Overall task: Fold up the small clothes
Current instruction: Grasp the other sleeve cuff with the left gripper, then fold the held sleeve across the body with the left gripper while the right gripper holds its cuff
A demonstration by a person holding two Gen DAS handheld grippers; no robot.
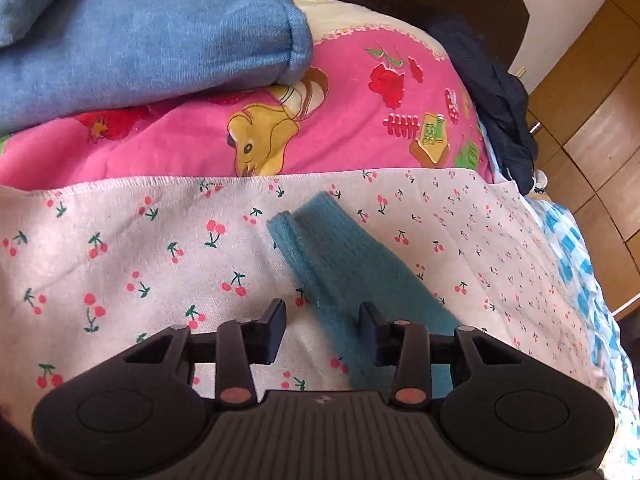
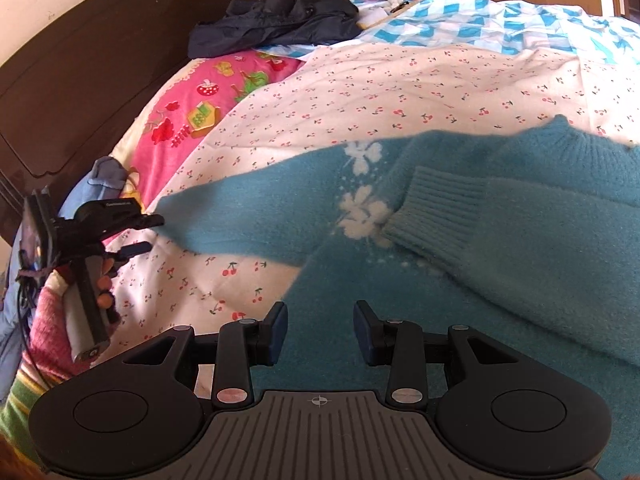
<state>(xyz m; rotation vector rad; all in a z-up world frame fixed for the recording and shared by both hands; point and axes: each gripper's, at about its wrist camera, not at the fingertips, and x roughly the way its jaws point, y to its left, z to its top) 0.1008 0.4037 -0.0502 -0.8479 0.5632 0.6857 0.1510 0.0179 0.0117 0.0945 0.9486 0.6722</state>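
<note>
A teal knit sweater (image 2: pixel 460 280) with white clover motifs lies on the cherry-print sheet (image 2: pixel 380 92). One ribbed cuff (image 2: pixel 436 208) is folded across its chest. The other sleeve (image 1: pixel 340 256) stretches out to the left. My left gripper (image 1: pixel 322 320) stands at that sleeve with its jaws apart. The sleeve's edge lies between the fingers, and the right finger (image 1: pixel 370 320) is over the knit. In the right wrist view the left gripper (image 2: pixel 154 234) sits at the sleeve's tip, held by a hand. My right gripper (image 2: pixel 322 328) hovers open over the sweater's lower body, pads not pressing fabric.
A pink cartoon-print blanket (image 1: pixel 360 120) and a blue garment (image 1: pixel 140 40) lie beyond the sheet. A dark jacket (image 2: pixel 280 20) sits by the dark headboard (image 2: pixel 80 80). A blue-and-white checked cover (image 2: pixel 500 20) spreads to the right, with wooden cabinets (image 1: pixel 592 100) beyond the bed.
</note>
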